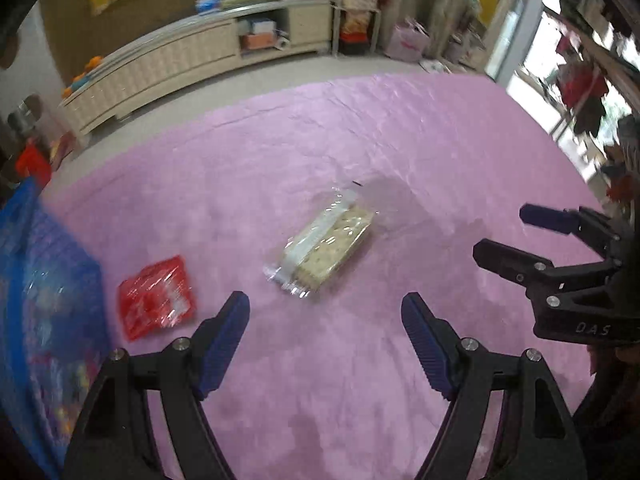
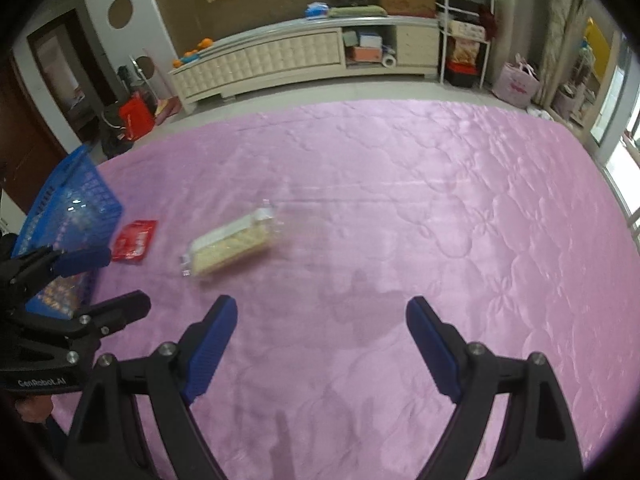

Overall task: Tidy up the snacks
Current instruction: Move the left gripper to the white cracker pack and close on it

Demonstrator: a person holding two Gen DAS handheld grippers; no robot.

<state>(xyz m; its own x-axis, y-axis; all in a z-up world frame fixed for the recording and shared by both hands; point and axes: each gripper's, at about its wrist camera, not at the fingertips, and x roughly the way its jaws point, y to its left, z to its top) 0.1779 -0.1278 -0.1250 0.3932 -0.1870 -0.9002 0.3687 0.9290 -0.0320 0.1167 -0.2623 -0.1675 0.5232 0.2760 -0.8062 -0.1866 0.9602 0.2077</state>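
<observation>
A clear-wrapped pack of pale crackers (image 1: 328, 246) (image 2: 232, 246) lies on the pink quilted bedspread (image 1: 360, 152) (image 2: 420, 184). To its left lies a small red snack packet (image 1: 156, 296) (image 2: 134, 239), close to a blue plastic basket (image 1: 36, 280) (image 2: 72, 208) that holds several packets. My left gripper (image 1: 326, 308) (image 2: 114, 276) hovers open just short of the crackers, nothing between its fingers. My right gripper (image 2: 322, 312) (image 1: 500, 232) is open too, empty, to the right of the crackers.
The bedspread stretches wide to the right and far side. Beyond its far edge stand a long cream cabinet (image 2: 304, 56) (image 1: 192, 56), a metal rack (image 2: 466, 28) and a pink bag (image 2: 516, 84). A red bag (image 2: 136, 118) sits on the floor at the left.
</observation>
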